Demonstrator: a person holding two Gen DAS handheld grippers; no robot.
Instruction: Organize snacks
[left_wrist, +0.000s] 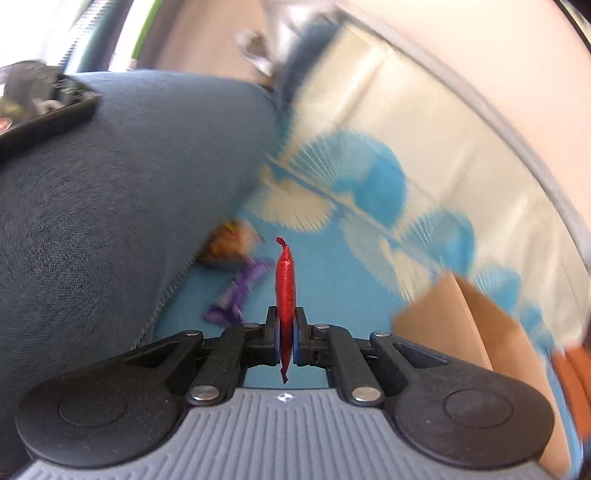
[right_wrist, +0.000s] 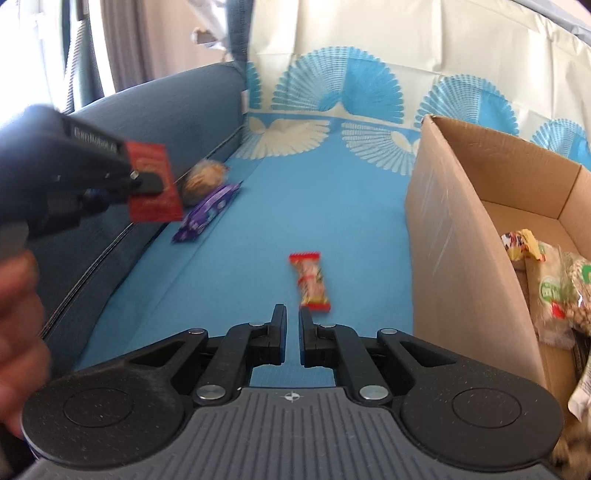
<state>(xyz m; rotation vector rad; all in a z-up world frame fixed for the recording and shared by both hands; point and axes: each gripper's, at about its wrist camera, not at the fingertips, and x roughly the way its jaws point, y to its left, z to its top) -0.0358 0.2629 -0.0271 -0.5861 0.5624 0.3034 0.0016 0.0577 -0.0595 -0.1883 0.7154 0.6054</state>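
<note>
My left gripper (left_wrist: 286, 325) is shut on a red snack packet (left_wrist: 285, 284), held edge-on above the blue sheet. It shows in the right wrist view (right_wrist: 147, 182) at the left, with the red packet (right_wrist: 153, 182) flat-on. My right gripper (right_wrist: 292, 321) has its jaws a narrow gap apart and holds nothing. A red-ended snack bar (right_wrist: 312, 282) lies on the sheet just ahead of it. A purple packet (right_wrist: 207, 212) and a round brown snack (right_wrist: 205, 181) lie by the sofa armrest. A cardboard box (right_wrist: 454, 236) at the right holds several snack bags (right_wrist: 550, 284).
The blue sofa armrest (left_wrist: 122, 206) rises at the left, with a black tray (left_wrist: 40, 110) on top. The blue and cream patterned sheet (right_wrist: 325, 184) covers the seat and back. The box (left_wrist: 454, 321) also shows at the right in the blurred left wrist view.
</note>
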